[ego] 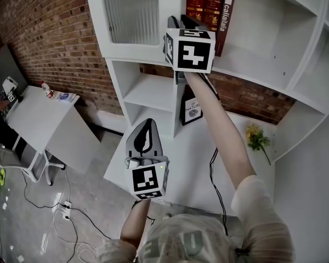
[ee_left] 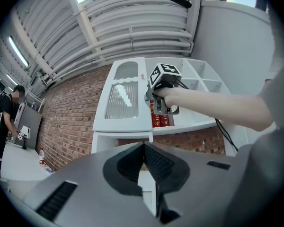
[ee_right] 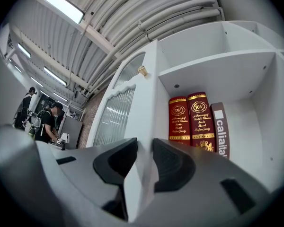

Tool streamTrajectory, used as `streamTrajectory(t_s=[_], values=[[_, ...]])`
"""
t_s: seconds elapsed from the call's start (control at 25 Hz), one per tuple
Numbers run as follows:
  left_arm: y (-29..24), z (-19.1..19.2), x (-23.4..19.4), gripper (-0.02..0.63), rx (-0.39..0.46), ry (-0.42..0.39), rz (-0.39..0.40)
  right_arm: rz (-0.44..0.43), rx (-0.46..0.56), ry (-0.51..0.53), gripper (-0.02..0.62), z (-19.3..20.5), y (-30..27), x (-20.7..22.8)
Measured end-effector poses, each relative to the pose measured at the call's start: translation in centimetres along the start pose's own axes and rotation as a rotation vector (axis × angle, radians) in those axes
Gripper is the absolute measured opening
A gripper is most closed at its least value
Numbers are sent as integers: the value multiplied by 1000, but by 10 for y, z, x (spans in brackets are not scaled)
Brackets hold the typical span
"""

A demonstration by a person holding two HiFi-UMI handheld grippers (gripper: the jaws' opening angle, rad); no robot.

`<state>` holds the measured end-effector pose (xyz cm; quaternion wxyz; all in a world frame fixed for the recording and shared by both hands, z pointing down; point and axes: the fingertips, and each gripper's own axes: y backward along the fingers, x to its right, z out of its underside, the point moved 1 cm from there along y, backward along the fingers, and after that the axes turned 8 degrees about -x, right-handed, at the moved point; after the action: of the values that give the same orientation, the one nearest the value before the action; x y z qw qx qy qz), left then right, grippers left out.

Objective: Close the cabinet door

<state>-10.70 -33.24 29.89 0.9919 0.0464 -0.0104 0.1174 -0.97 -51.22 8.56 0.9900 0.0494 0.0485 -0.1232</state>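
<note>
right gripper (ee_right: 145, 144): jaws half-closed, clamped on the white cabinet door (ee_right: 114, 119) edge. left gripper (ee_left: 144, 145): jaws together, empty.

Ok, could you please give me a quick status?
Right gripper clamped on cabinet door edge. Left gripper shut, empty. Can't tell if door's flush. Nothing blocking visible.

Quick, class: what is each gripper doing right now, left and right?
Left gripper: closed, holding nothing.
Right gripper: closed on the edge of the cabinet door.
</note>
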Motion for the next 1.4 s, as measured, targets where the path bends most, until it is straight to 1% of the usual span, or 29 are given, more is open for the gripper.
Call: streamTrajectory(t_s=[0.16, 0.28, 0.36, 0.44, 0.52, 0.6, 0.76, 0.88, 1.0, 1.12, 1.24, 1.36, 1.4], values=[[0, -1, 3, 12, -1, -1, 2, -10, 2, -17, 104, 0, 0, 0], [3, -2, 6, 12, -1, -7, 1, -23, 6, 14, 104, -1, 3, -1], [5, -2, 9, 12, -2, -12, 1, -47, 5, 25, 104, 0, 8, -3], [7, -4, 12, 12, 1, -13, -1, -76, 12, 13, 104, 1, 18, -5], [11, -6, 15, 12, 7, -8, -3, -108, 48, 6, 104, 1, 36, -9], [16, -8, 16, 12, 12, -2, -7, -155, 107, 6, 104, 3, 65, -17], [27, -16, 15, 12, 32, 3, -24, -286, 224, 2, 103, 16, 131, -42], [40, -18, 11, 12, 40, 17, -42, -389, 246, 4, 103, 44, 172, -63], [55, -22, 10, 12, 52, -17, -61, -410, 213, -13, 103, 91, 198, -70], [68, -17, 1, 12, 26, -33, -106, -415, 128, -15, 103, 150, 207, -75], [75, -7, -5, 12, 15, -42, -122, -434, 6, -56, 103, 205, 215, -82], [79, 1, -4, 12, -1, -39, -129, -445, -62, -87, 95, 242, 230, -88], [80, 5, -3, 12, -9, -36, -130, -448, -68, -84, 72, 247, 234, -89]])
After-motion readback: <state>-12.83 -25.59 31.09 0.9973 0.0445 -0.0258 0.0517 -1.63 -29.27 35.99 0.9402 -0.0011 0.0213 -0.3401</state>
